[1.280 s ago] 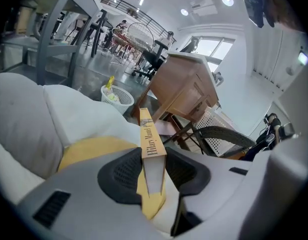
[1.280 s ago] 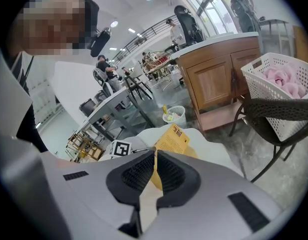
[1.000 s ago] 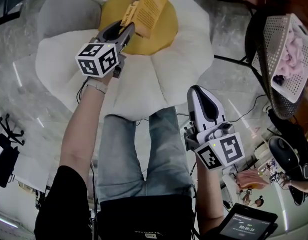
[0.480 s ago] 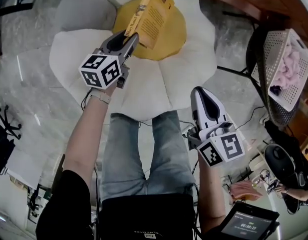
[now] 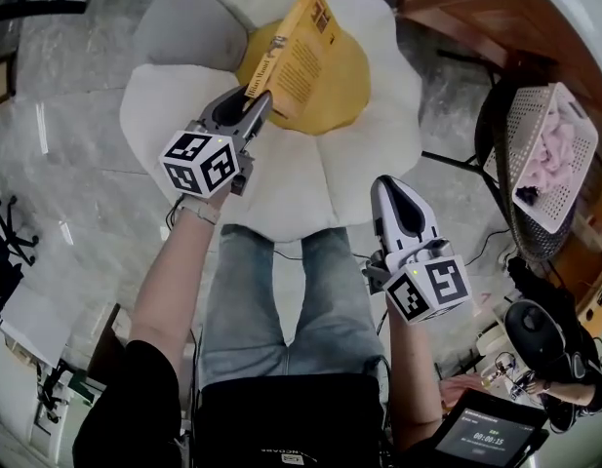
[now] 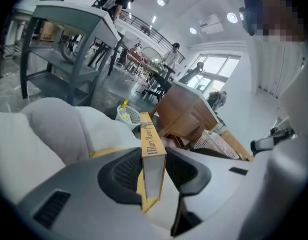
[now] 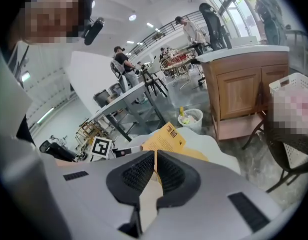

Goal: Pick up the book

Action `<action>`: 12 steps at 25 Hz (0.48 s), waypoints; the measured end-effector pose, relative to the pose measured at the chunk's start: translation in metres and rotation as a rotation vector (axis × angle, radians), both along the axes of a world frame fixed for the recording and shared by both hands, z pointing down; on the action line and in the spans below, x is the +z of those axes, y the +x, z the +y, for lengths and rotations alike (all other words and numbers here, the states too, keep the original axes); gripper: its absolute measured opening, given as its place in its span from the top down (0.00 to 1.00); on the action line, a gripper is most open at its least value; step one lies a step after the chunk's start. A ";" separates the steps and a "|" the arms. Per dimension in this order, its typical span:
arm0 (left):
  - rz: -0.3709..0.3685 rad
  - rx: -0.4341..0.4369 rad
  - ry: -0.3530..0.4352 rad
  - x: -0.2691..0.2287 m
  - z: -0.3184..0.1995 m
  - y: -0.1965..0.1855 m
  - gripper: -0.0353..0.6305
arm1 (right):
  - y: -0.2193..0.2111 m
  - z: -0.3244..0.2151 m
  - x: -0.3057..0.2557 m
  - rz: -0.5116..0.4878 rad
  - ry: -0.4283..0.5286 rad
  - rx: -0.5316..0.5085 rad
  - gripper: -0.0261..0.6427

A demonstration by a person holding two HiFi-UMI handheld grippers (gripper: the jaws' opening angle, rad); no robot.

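The book, yellow with a printed spine, hangs tilted above the yellow centre of a white flower-shaped cushion. My left gripper is shut on its lower end. In the left gripper view the book's spine stands upright, pressed between the two dark pads. My right gripper hovers near the person's right leg, jaws together and empty. In the right gripper view, the book shows beyond the right gripper.
A white basket with pink cloth rests on a black chair at the right. A wooden cabinet stands at the top right. A tablet sits at the bottom right. A grey table and a waste bin stand beyond the cushion.
The head view has shifted, so the cushion, the book and the left gripper sit lower in the picture. The left gripper keeps its hold on the book. The right gripper has barely moved.
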State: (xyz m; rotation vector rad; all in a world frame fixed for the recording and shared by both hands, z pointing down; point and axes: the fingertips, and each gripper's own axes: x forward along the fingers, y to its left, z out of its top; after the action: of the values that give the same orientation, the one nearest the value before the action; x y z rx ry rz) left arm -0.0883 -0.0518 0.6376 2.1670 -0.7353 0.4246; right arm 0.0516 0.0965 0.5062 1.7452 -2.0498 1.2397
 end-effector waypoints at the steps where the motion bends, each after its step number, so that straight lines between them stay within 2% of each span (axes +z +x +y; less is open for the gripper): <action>1: 0.004 -0.007 -0.002 -0.004 0.001 0.000 0.72 | 0.002 -0.001 -0.002 0.004 0.001 -0.006 0.92; 12: 0.047 -0.055 0.007 -0.056 0.015 -0.006 0.72 | 0.006 -0.012 -0.022 0.018 0.011 -0.049 0.92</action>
State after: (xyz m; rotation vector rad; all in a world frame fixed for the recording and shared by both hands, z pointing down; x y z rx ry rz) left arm -0.0940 -0.0367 0.5819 2.1508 -0.7689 0.3421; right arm 0.0576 0.0846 0.4845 1.6933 -2.0800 1.1963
